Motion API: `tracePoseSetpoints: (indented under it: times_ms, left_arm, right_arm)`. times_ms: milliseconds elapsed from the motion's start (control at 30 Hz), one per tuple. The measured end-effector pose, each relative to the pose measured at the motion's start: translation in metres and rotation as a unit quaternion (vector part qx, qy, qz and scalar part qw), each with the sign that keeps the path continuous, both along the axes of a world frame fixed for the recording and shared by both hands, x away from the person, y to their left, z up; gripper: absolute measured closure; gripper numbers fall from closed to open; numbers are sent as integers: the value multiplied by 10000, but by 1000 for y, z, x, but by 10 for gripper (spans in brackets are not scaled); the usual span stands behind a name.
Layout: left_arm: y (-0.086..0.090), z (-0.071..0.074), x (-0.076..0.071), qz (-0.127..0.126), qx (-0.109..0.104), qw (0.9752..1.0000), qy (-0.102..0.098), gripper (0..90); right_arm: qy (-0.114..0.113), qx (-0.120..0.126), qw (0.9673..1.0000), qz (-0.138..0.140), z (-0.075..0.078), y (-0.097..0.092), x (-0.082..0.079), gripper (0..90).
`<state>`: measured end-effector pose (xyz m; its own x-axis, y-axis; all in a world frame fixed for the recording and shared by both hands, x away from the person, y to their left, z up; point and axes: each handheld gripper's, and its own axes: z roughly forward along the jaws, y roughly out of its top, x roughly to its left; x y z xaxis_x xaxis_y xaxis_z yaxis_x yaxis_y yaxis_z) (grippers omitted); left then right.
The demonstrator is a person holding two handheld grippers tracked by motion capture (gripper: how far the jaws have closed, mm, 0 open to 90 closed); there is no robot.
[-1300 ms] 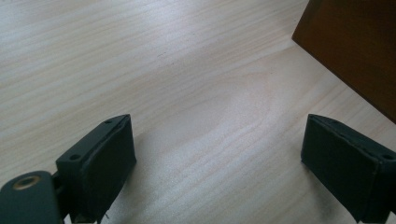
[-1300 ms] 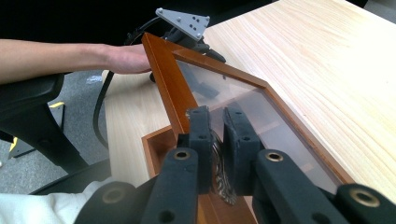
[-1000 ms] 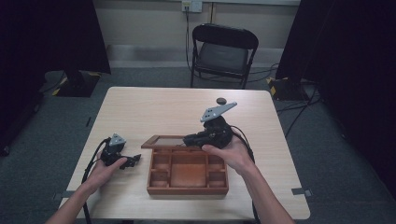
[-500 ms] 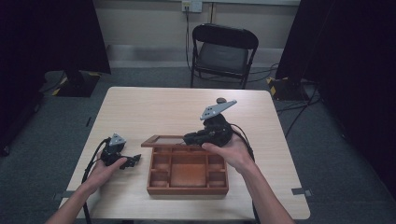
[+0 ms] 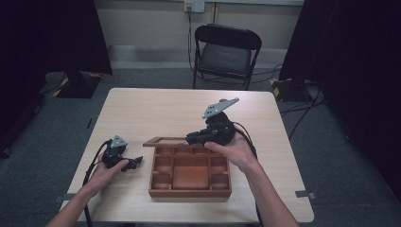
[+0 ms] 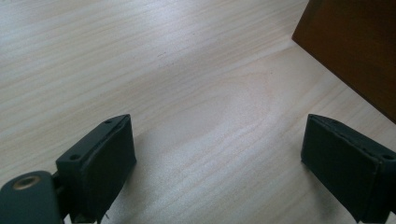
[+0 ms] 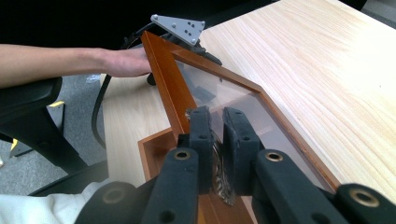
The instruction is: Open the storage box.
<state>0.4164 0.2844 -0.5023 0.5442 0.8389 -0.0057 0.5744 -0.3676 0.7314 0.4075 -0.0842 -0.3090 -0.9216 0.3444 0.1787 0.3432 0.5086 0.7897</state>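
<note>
Right gripper pinching the glass lid's front edge, lid raised over wooden compartment box; left gripper spread wide, empty, just left of box.

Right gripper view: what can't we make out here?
- Latch on the lid: the right tool covers most of it.
- Tray: compartment contents too small and dim in the high view.
- Left tool: too small there to judge its opening; its own view shows its jaws apart over bare table.
</note>
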Motion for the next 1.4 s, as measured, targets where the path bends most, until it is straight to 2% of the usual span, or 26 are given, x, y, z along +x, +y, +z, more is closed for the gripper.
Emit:
tracePoseSetpoints:
  times_ms: [1400]
  left_arm:
    - [0,0,0,-2,1,10000,0,91]
  right_arm:
    - [156,-40,9999,22,9,3,14,832]
